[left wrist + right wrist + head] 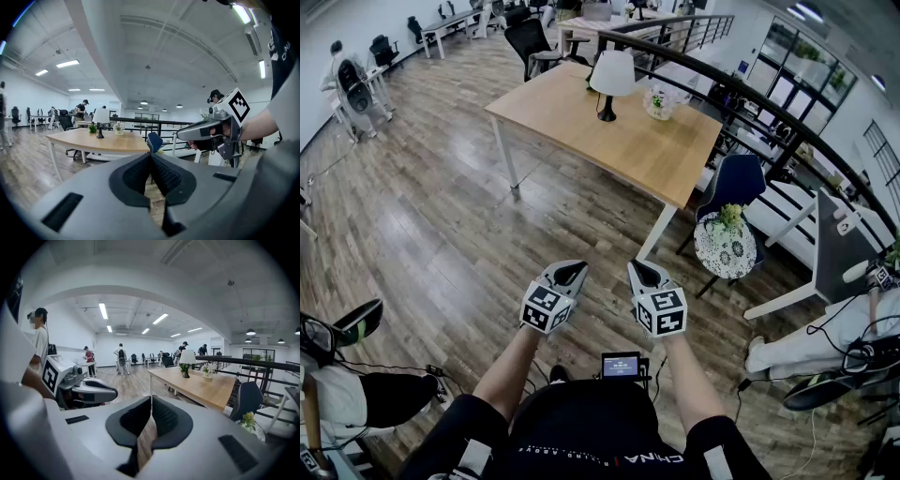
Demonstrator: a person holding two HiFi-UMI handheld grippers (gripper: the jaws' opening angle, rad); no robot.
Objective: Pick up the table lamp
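Lamp [612, 75] at 12 o'clock, left claw [571, 272] and right claw [643, 273] clenched empty
Head view alone shows a small screen [621, 365] at 6 o'clock below the claws; one lamp and two plants [658, 101] stand on one wooden counter [619, 141], well apart from them; plank floor [422, 206], open office.

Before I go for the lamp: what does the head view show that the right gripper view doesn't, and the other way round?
Head view only: the person's two forearms, and the right gripper seen from outside with its marker cube.

Right gripper view only: that gripper's own jaws, together with nothing between them, and the ceiling lights.

Both: the table lamp standing on the far part of the wooden table, well away from either gripper; the blue chair at the table's near corner; and the left gripper.
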